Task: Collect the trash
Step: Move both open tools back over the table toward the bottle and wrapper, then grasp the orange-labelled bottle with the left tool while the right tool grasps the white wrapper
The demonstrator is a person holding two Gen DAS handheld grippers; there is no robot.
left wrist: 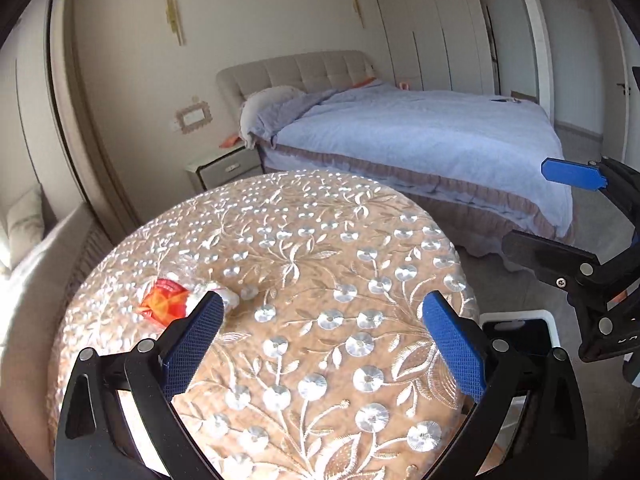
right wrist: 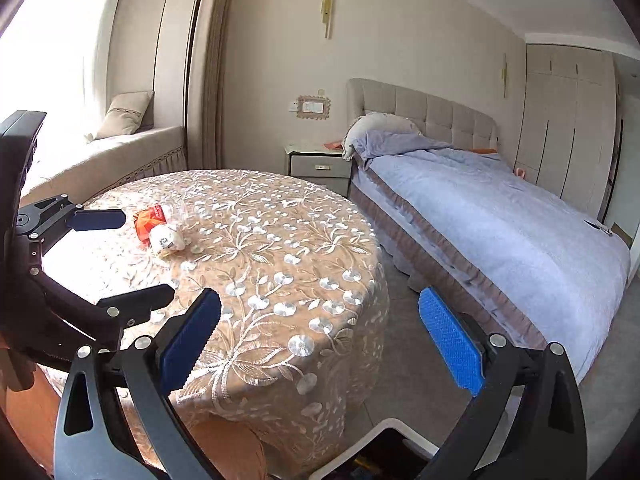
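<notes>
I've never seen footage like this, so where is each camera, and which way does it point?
Left wrist: sits on the left gripper, above the round table, facing the bed; its own fingers show, open.
Right wrist: sits on the right gripper off the table's edge, facing the bed; own fingers open.
Both show the orange wrapper and the other gripper.

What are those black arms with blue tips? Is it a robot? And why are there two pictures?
No robot: a person holds tongs in each hand, each with a camera looking along its blue fingers. One picture is from the left tongs, the other from the right tongs. Both are open and hold nothing. On the round table, under its flowery cloth, lies trash: an orange-red wrapper and a crumpled white wad touching it. The left tongs are closest to it. A white bin waits below, beside the table.
</notes>
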